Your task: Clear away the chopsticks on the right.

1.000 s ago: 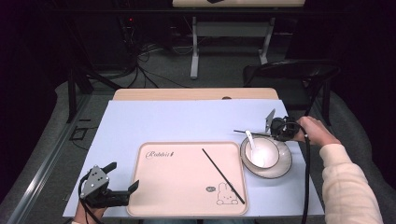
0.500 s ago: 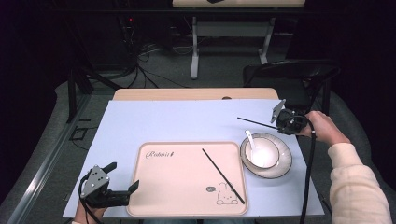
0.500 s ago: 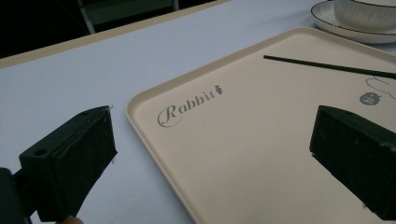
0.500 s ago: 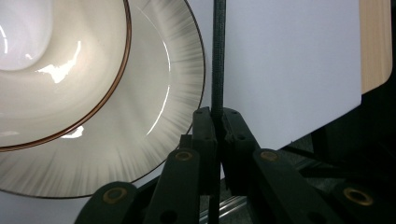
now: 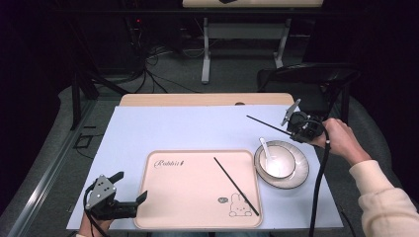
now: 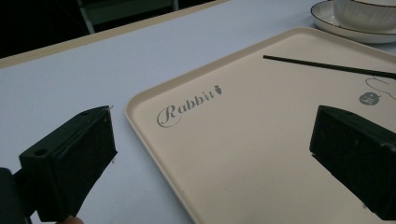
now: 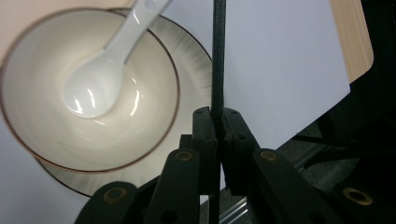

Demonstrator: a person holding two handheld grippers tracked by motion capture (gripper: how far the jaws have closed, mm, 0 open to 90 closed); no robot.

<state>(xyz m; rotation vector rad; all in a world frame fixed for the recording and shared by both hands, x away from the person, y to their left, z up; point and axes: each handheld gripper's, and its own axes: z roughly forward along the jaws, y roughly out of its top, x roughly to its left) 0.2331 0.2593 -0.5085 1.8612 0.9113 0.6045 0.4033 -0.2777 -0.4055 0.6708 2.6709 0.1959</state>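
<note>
My right gripper point(image 5: 295, 129) is shut on a thin black chopstick point(image 5: 264, 124), holding it in the air just beyond and right of the white bowl point(image 5: 282, 167). In the right gripper view the chopstick point(image 7: 218, 56) runs straight up from the shut jaws point(image 7: 217, 116), above the bowl point(image 7: 42, 121) and its white spoon point(image 7: 102, 79). A second chopstick point(image 5: 236, 186) lies slanted on the beige tray point(image 5: 188, 197). At the tray's front left corner my left gripper point(image 5: 131, 186) rests open with nothing in it; between its jaws point(image 6: 212, 154) lies bare tray point(image 6: 243, 116).
The bowl stands on a dark-rimmed plate point(image 5: 302, 173) right of the tray. A pale mat point(image 5: 188, 128) covers the wooden table point(image 5: 197, 99). A black chair point(image 5: 306, 79) stands behind the far right corner. The right gripper's cable point(image 5: 318, 187) hangs past the plate.
My right gripper has lifted the chopstick from beside the bowl and carried it up, away and to the right. The left gripper has stayed put.
</note>
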